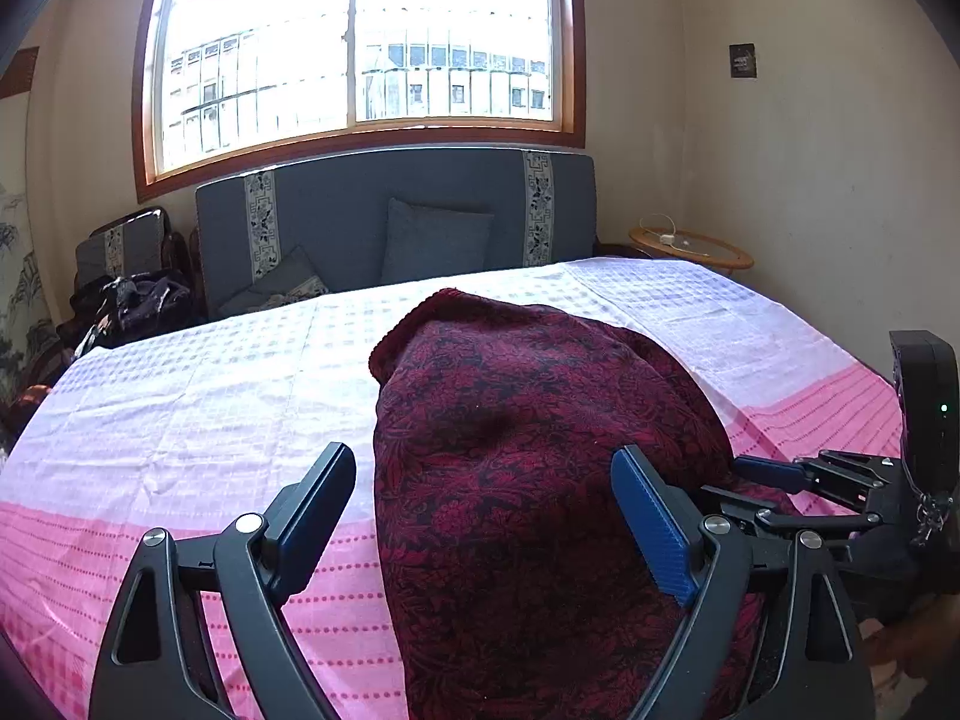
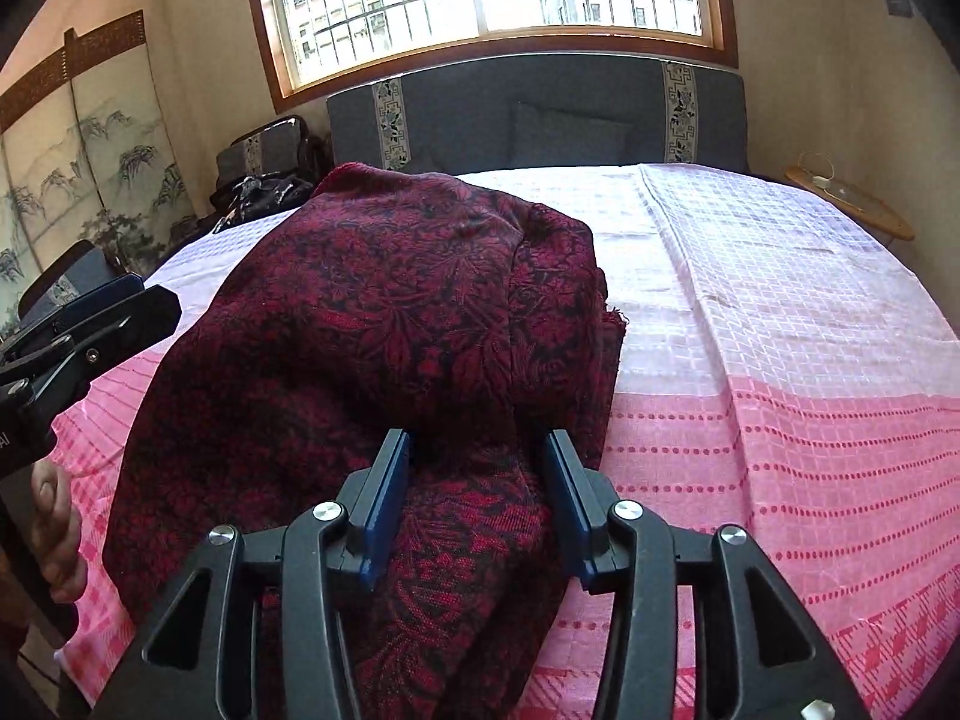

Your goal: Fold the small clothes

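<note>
The dark red patterned garment point(image 1: 528, 450) lies bunched on the near half of the pink checked bed cover point(image 1: 210, 420). The left claw point(image 1: 486, 516) gapes wide, gripping nothing. The right claw point(image 2: 477, 504) stands narrower astride a raised fold, its pads seemingly not pressing. Best pinch only the top layer and draw it flat before creasing.

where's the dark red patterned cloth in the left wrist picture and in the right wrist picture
Left wrist view: the dark red patterned cloth fills the lower middle, running from mid-frame to the bottom edge on the pink bedspread.
Right wrist view: it lies centre-left, bunched, with a fold between the fingers of the right gripper.
Shared landmark: the barred window above the blue-grey headboard.
</note>
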Tool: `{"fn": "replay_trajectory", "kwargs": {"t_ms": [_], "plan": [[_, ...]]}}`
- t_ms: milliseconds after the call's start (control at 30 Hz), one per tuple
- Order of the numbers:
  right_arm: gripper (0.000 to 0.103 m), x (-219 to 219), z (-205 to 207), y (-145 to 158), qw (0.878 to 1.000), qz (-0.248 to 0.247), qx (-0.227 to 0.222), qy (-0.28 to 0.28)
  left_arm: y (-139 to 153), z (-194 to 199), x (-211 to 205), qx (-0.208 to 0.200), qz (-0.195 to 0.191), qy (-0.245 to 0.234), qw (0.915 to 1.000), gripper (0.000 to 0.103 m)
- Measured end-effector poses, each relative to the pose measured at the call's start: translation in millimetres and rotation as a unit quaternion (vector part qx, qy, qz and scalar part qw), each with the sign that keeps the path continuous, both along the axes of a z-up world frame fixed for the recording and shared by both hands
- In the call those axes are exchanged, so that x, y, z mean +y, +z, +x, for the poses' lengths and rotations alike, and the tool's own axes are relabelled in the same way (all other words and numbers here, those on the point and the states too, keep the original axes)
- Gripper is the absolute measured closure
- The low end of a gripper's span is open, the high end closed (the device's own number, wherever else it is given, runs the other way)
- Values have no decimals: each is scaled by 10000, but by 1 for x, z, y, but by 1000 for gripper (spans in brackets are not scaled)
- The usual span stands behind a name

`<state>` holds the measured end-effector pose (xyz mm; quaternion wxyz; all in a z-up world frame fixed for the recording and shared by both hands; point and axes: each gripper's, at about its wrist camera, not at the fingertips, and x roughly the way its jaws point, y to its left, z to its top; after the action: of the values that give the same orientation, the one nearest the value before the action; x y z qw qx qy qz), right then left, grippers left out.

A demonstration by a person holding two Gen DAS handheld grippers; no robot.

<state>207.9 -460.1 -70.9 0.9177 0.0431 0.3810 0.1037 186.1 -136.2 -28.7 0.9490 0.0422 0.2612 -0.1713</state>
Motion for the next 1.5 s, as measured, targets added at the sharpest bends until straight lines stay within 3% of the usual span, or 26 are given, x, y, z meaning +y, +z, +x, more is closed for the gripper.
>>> {"fn": "replay_trajectory", "kwargs": {"t_ms": [67,133,200,600,767,900,1033,1133,1300,1500], "plan": [[57,0,0,-1,10000,-17,1,-75,1,-2,3,-54,92,93,9999,13],[32,-6,4,-6,9993,68,229,-277,1,-3,6,-102,146,162,9997,9],[26,-19,9,-10,9975,447,404,-362,0,-4,10,-134,171,247,9995,8],[19,-28,7,-12,9960,689,327,-463,-11,4,35,33,121,488,9987,6],[18,-43,11,-15,9895,1340,458,-279,-22,19,54,645,-425,191,9968,6],[17,-66,12,-24,9742,2135,655,-308,-40,36,77,1329,-1216,-48,9836,6],[17,-80,14,-35,9574,2737,897,-211,-57,47,96,1850,-2083,-321,9599,6],[17,-78,20,-37,9535,2829,1039,-6,-69,54,100,2182,-2538,-653,9401,6],[16,-67,34,-41,9499,2816,1278,461,-80,61,97,2515,-2802,-980,9212,6],[15,-75,57,-42,9359,3151,1432,655,-84,63,84,2714,-2817,-1374,9100,6]]}}
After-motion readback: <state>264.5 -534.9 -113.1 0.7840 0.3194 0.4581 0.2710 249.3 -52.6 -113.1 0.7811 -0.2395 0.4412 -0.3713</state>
